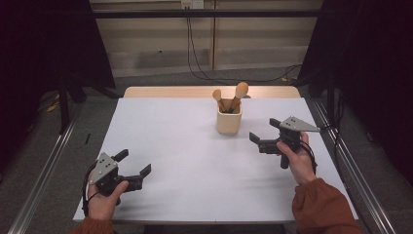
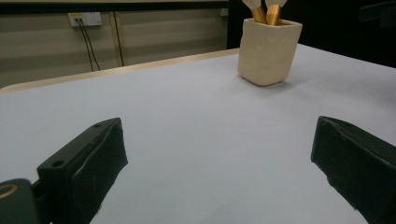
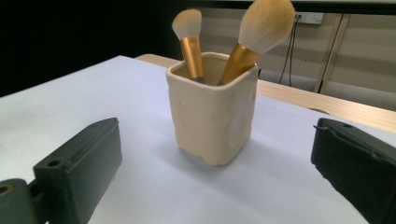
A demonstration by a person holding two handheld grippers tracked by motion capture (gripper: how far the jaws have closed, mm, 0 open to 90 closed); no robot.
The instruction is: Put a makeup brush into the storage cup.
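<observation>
A cream square cup (image 1: 229,119) (image 2: 268,50) (image 3: 212,114) stands upright right of the table's centre, toward the far side. Two makeup brushes with gold ferrules lean in it, bristles up: a small one (image 1: 217,96) (image 3: 188,37) and a larger one (image 1: 239,92) (image 3: 261,35). My right gripper (image 1: 263,130) (image 3: 215,172) hovers open just to the right of the cup, jaws pointing at it, nothing between them. Near the front left corner my left gripper (image 1: 133,163) (image 2: 219,172) is held open and empty, facing the cup from a distance.
The white table top (image 1: 185,161) ends in a wooden strip (image 1: 195,91) at the far edge. Metal rails run along both sides (image 1: 44,170) (image 1: 350,165). Black cables (image 1: 199,68) hang from a wall socket behind the table.
</observation>
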